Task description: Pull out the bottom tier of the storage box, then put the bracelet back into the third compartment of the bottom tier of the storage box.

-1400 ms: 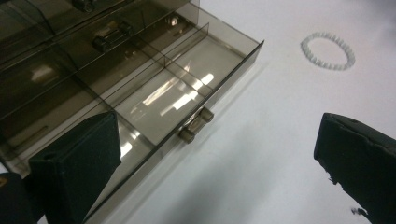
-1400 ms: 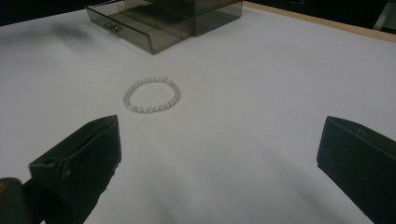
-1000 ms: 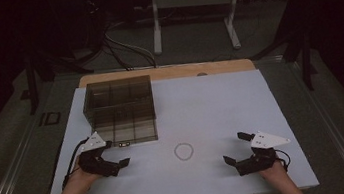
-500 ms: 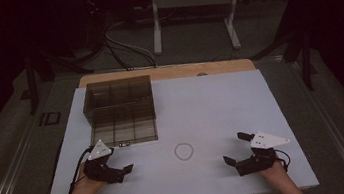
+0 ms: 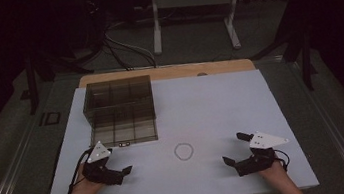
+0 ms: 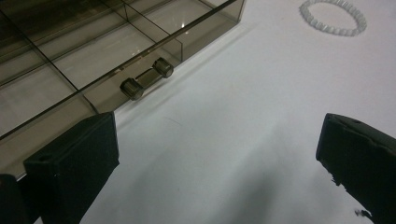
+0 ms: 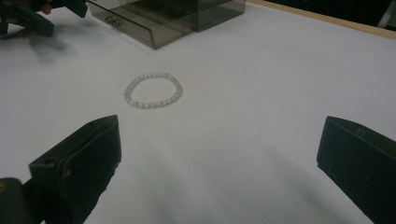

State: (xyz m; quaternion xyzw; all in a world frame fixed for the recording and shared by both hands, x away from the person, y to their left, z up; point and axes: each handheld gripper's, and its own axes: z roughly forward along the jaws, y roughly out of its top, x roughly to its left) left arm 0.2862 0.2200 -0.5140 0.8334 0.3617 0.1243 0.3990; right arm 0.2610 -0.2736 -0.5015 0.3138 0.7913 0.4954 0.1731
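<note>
- We see the bracelet [image 5: 183,151], a ring of pale beads, lying flat on the white table cover [image 5: 211,107] in the lower middle of the high view, between the two grippers and touching neither.
- In the right gripper view the bracelet [image 7: 152,90] sits upper left of centre; in the left gripper view it [image 6: 333,17] lies at the upper right corner.
- We find the smoky clear box [image 5: 120,111] left of centre in the high view, up and to the left of the bracelet, its drawer pulled out toward the bottom of the frame.
- The drawer's small handle [image 6: 146,79], a bar on two round posts, shows upper left of centre in the left gripper view.
- Our left gripper [image 5: 117,174] rests at lower left, just below the drawer front, jaws spread wide on nothing.
- Our right gripper [image 5: 233,149] rests at lower right, well apart from the bracelet, jaws likewise spread and empty.
- The left gripper [image 7: 28,16] also appears at the upper left corner of the right gripper view.
</note>
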